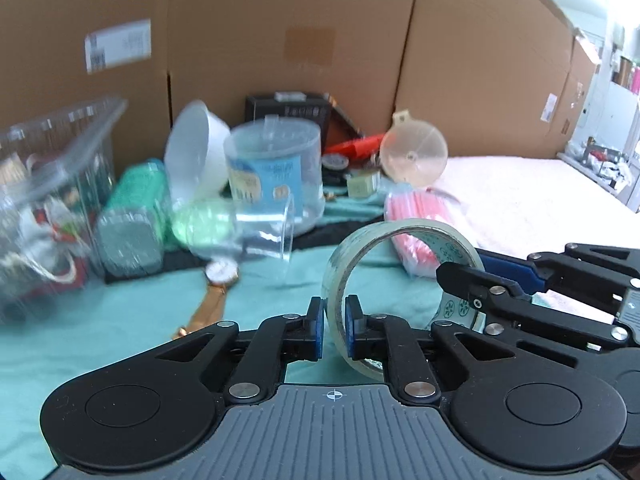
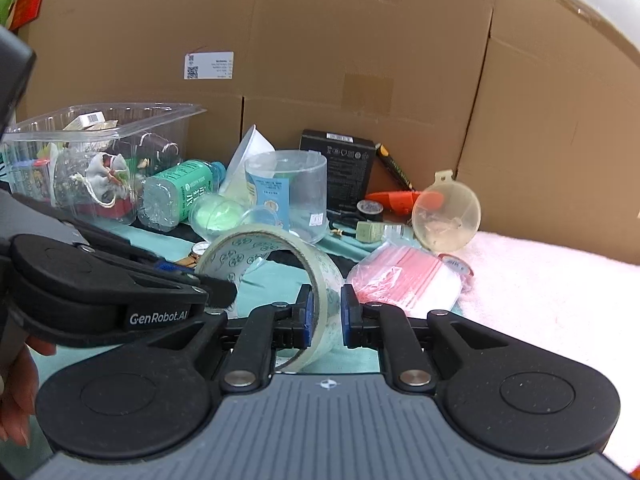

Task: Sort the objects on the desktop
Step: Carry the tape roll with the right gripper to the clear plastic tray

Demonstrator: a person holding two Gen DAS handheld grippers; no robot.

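A roll of clear tape [image 1: 400, 276] is held upright above the teal cloth [image 1: 100, 340]. My left gripper [image 1: 334, 328] is shut on the roll's near-left wall. My right gripper [image 2: 324, 316] has its jaws either side of the roll's [image 2: 276, 256] other wall, with a small gap on the right pad. In the left wrist view the right gripper [image 1: 472, 280] comes in from the right at the roll. In the right wrist view the left gripper [image 2: 216, 292] comes in from the left.
A clear bin [image 2: 100, 152] of small items stands at the left. Behind are a green bottle [image 2: 176, 196], a clear tub [image 2: 288, 196], a white bowl [image 1: 196, 152], a black box [image 2: 340, 168], a round lid [image 2: 446, 216], a pink bag [image 2: 404, 276], a watch [image 1: 216, 280]. Cardboard walls [image 2: 320, 40] close the back.
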